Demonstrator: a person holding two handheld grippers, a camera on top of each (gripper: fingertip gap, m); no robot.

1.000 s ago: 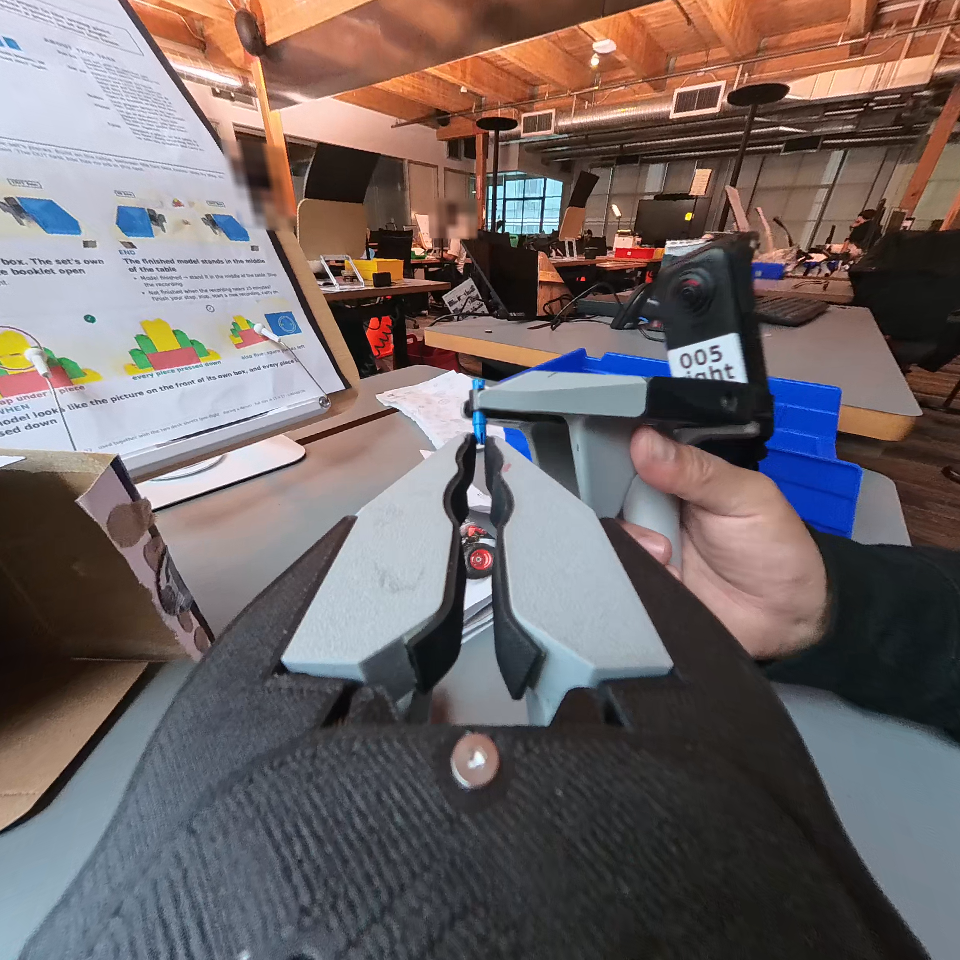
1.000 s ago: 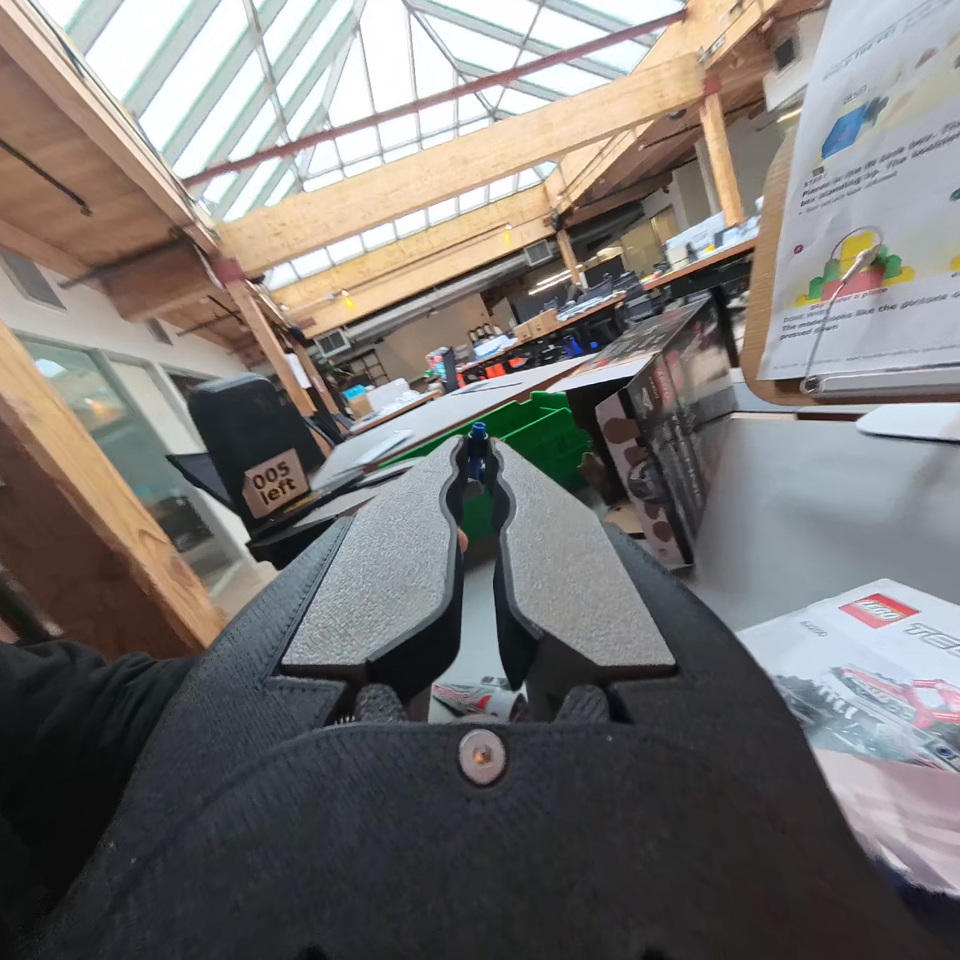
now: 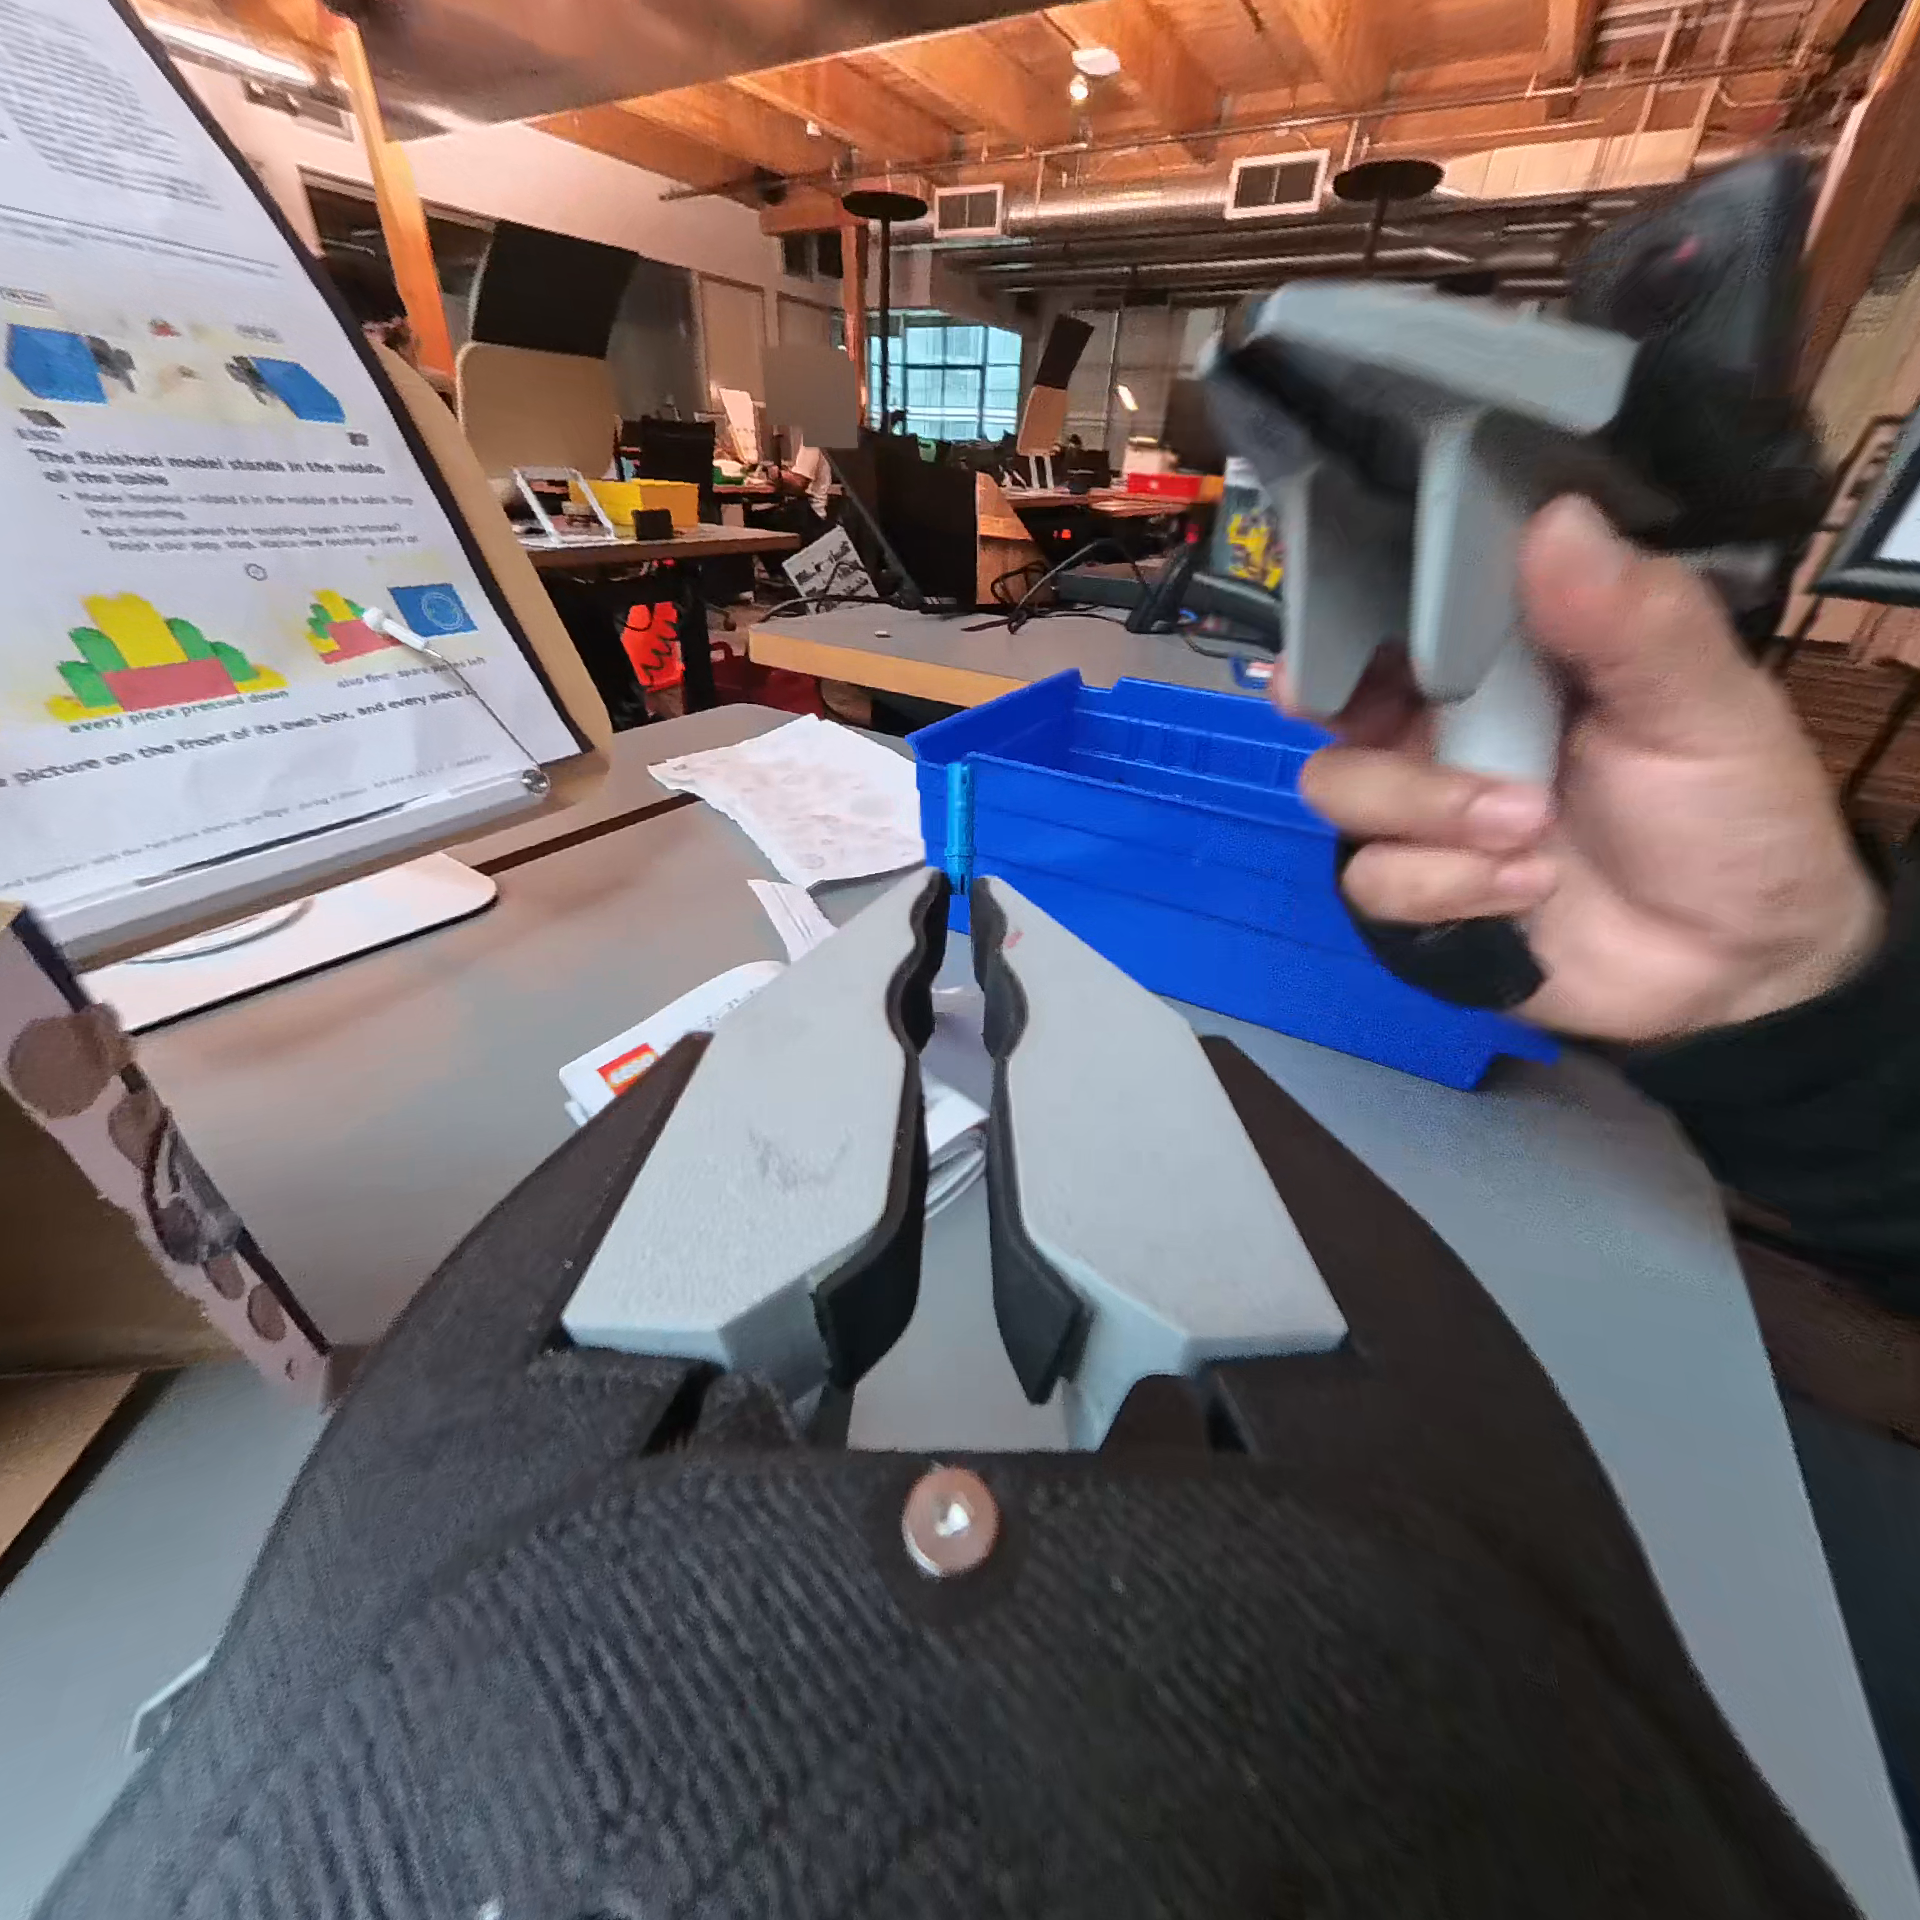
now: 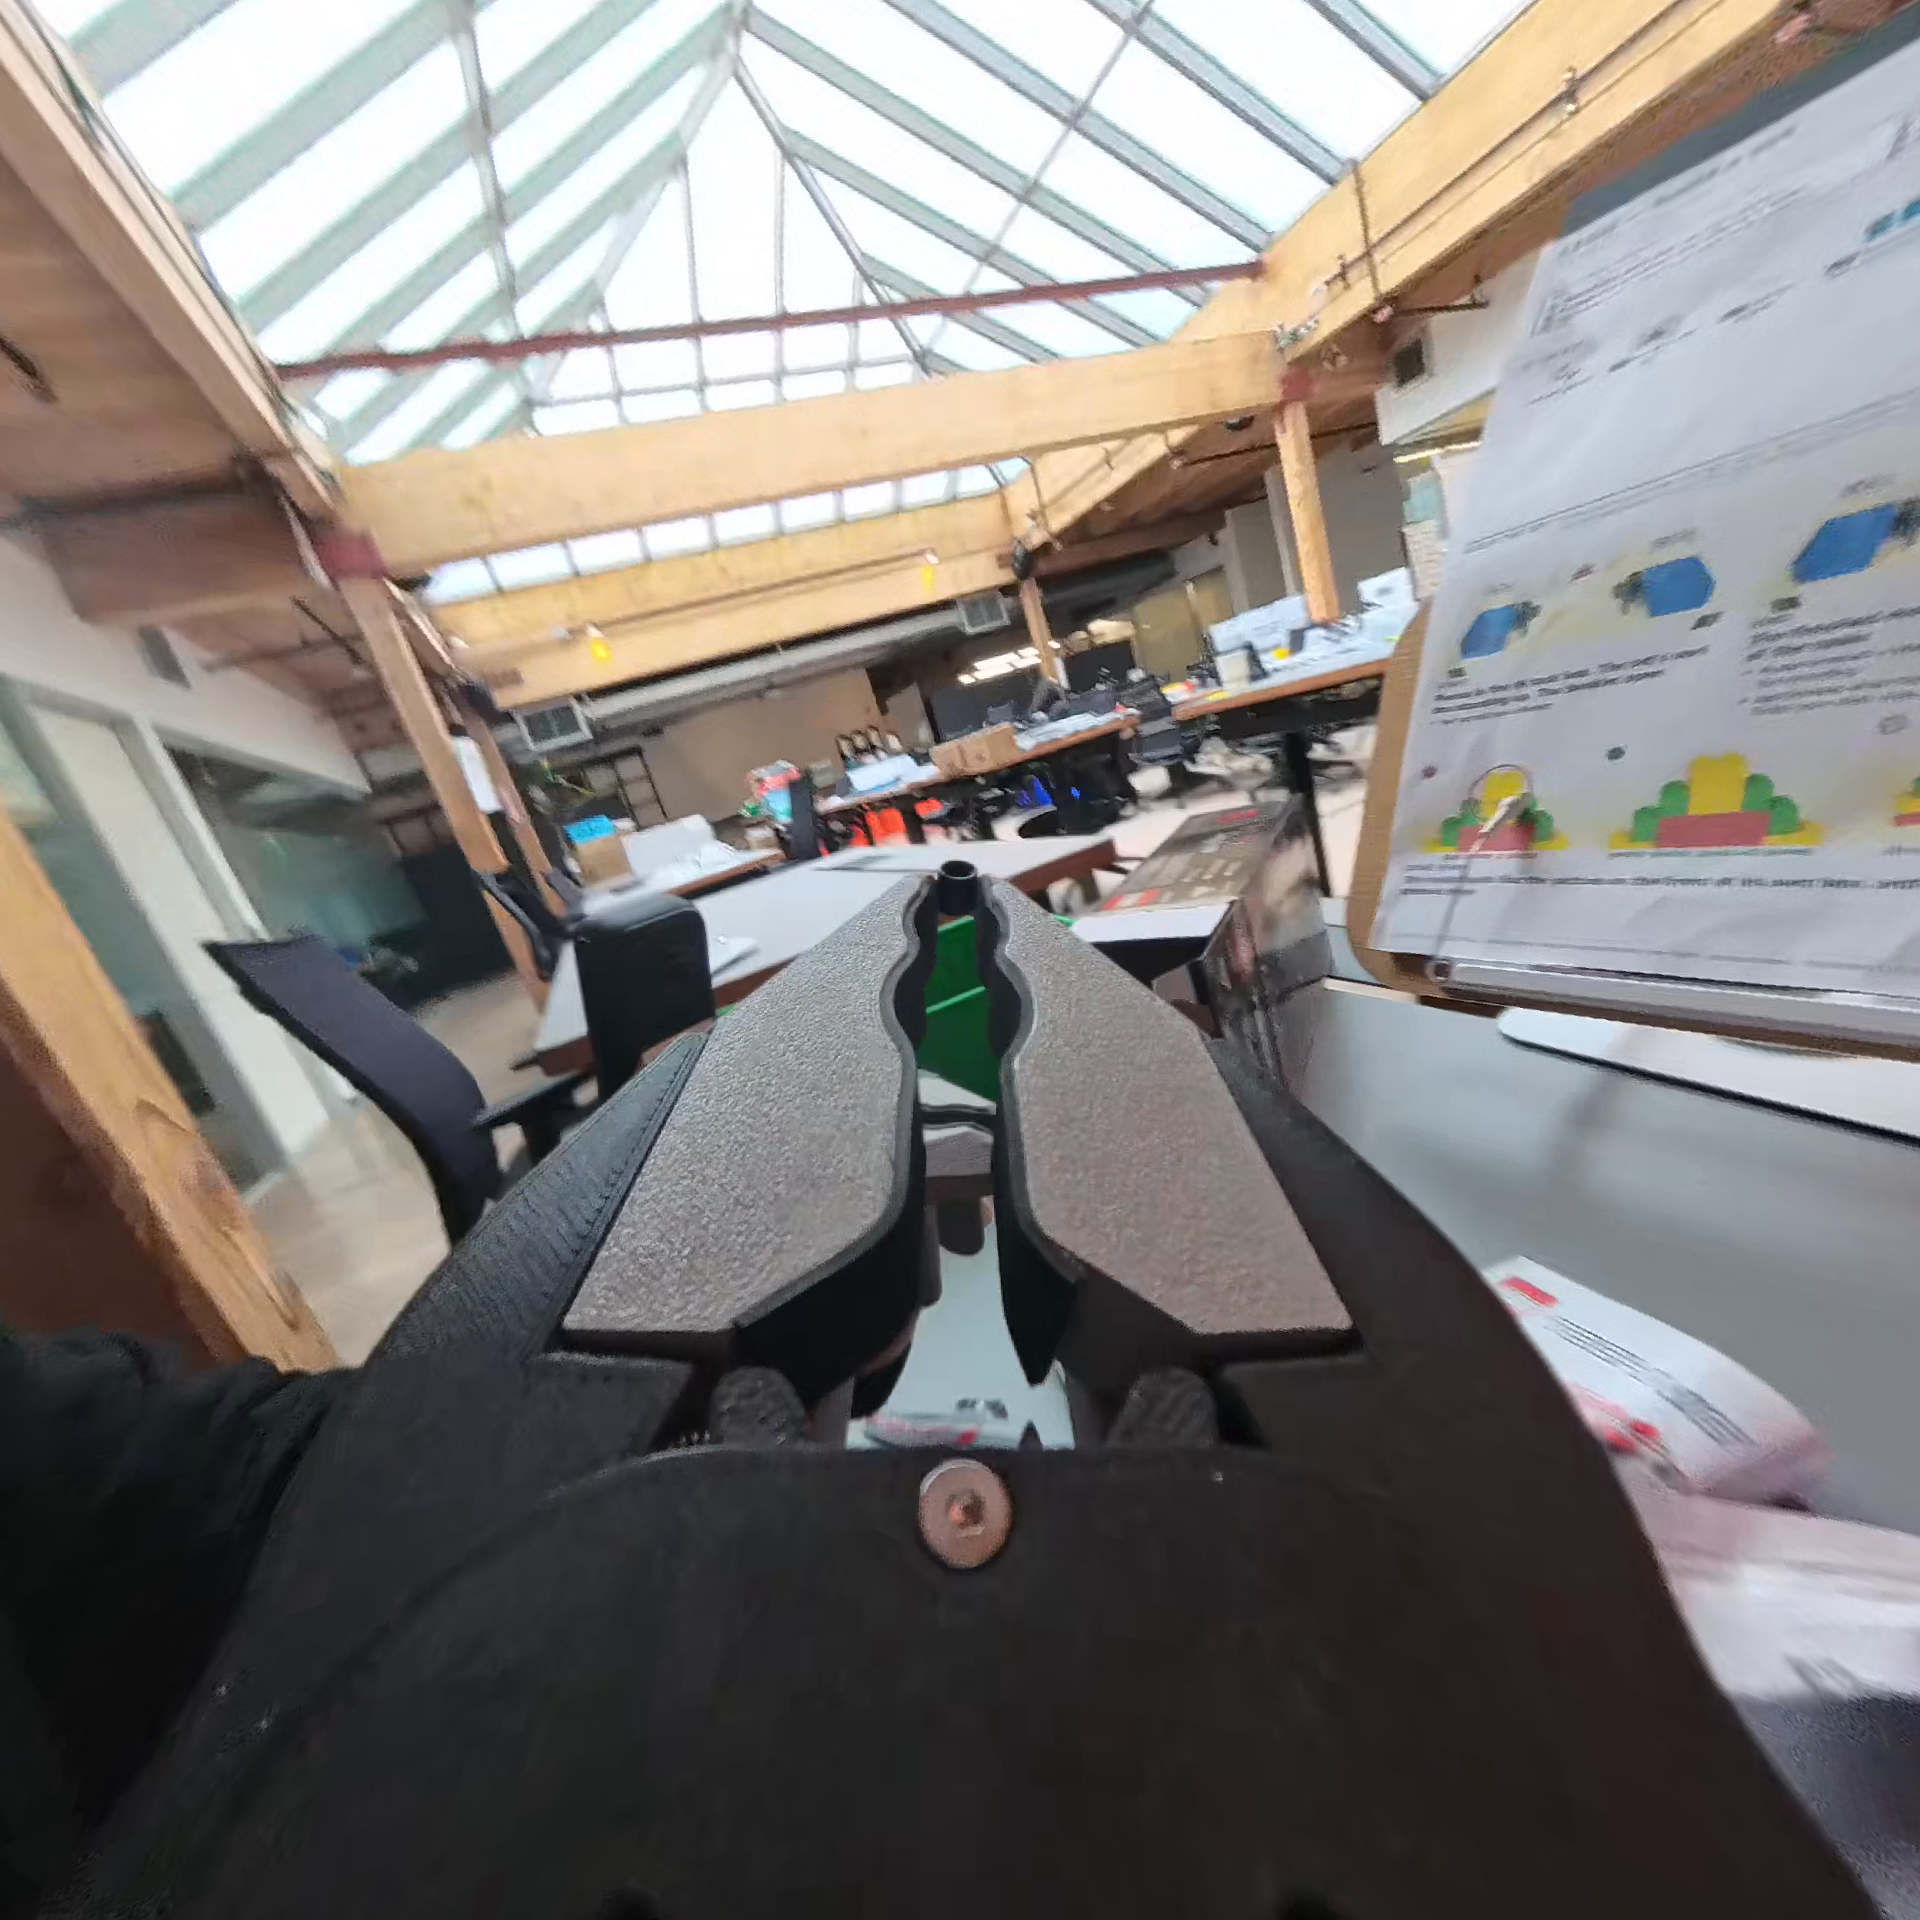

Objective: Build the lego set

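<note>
Holding two small Lego pins, one clamped in each gripper tip

The left gripper (image 3: 958, 891) pinches an upright blue pin (image 3: 957, 821) before the blue bin (image 3: 1164, 831); the right gripper (image 4: 958, 896), raised above the grey table (image 4: 1558, 1174), pinches a black pin (image 4: 957, 886)

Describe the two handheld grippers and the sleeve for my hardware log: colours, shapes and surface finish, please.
The left gripper has smooth light-grey fingers with wavy black inner pads on a ribbed black body with one screw. The right gripper has the same shape; its fingers look darker and grainy in its own view. The hand gripping the right gripper's grey handle wears a black sleeve.
</note>
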